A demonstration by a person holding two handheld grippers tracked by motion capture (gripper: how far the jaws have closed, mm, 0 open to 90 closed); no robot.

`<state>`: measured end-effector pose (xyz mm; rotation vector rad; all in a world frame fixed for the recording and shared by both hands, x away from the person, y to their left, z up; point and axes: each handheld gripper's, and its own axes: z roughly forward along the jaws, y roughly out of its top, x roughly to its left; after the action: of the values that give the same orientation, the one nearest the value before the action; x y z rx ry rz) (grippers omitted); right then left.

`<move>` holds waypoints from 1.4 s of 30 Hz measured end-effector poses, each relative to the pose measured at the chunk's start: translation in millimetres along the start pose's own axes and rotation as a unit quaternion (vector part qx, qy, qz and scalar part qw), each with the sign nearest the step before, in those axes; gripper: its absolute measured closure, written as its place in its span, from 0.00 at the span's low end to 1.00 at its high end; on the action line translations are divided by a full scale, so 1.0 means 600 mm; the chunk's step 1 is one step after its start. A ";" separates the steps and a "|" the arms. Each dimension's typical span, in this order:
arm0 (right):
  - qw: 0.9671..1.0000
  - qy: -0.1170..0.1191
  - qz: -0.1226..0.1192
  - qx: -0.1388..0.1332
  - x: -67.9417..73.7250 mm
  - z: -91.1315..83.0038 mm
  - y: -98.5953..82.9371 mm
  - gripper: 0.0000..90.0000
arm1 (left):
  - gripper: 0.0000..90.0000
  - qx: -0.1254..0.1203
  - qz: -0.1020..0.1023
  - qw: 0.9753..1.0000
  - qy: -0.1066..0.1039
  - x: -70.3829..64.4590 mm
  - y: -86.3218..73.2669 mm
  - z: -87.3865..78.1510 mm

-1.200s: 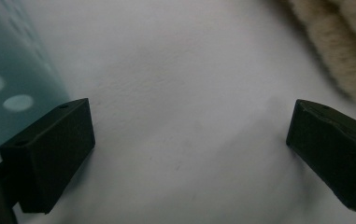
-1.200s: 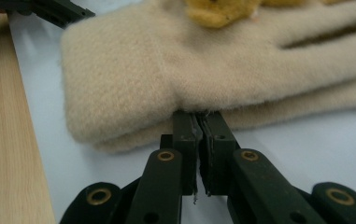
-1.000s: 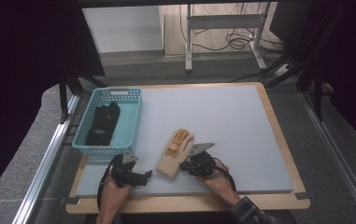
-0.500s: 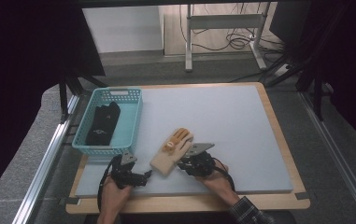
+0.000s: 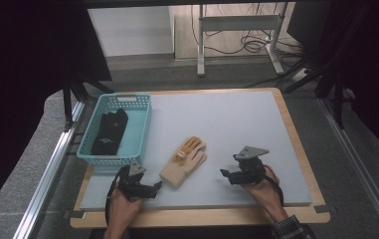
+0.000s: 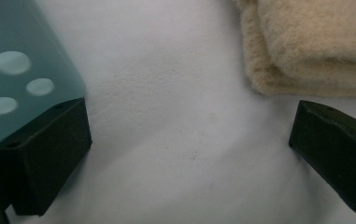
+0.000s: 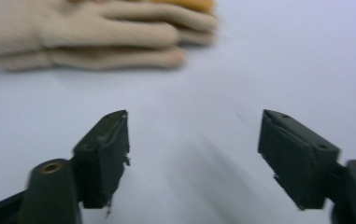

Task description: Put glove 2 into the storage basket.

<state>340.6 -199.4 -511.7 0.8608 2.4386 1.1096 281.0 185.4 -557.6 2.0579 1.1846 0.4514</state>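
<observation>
Lying flat on the grey mat (image 5: 256, 124), the tan glove (image 5: 184, 162) sits between the two grippers, long axis running from its cuff at the near left up to its orange-tipped fingers at the far right; the cuff end points toward the left gripper (image 5: 153, 186), which is just beside it and the nearer of the two; the left gripper view puts the cuff (image 6: 306, 51) ahead and to one side of the spread, empty jaws, not between them. The right gripper (image 5: 225, 174) is farther off, jaws parted and holding nothing; its view shows the glove's fingers (image 7: 119, 32) ahead and off to one side. Count: one tan glove on the mat; one teal basket (image 5: 138, 129) at far left; one dark glove (image 5: 108, 132) inside it, possibly a folded pair, too dark to tell; two grippers.
</observation>
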 end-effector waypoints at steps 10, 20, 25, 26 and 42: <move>0.997 -0.062 0.049 0.016 -0.066 -0.037 -0.053 0.15 | 0.00 0.003 0.001 1.000 -0.001 0.001 0.001 0.000; 0.994 -0.079 0.063 0.035 -0.081 -0.030 -0.073 0.14 | 0.00 0.006 0.005 1.000 -0.007 0.003 0.002 -0.001; 0.994 -0.078 0.066 0.033 -0.081 -0.030 -0.074 0.14 | 0.00 0.010 0.008 1.000 -0.008 0.004 0.004 -0.002; 0.994 -0.078 0.066 0.033 -0.081 -0.030 -0.074 0.14 | 0.01 0.012 0.009 1.000 -0.008 0.003 0.005 -0.003; 0.994 -0.078 0.066 0.033 -0.081 -0.030 -0.074 0.14 | 0.02 0.005 0.008 0.997 -0.074 -0.033 0.071 -0.026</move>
<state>351.3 -263.9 -531.9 1.1001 2.3294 0.9711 287.2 160.8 -514.9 2.0726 1.0845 0.2951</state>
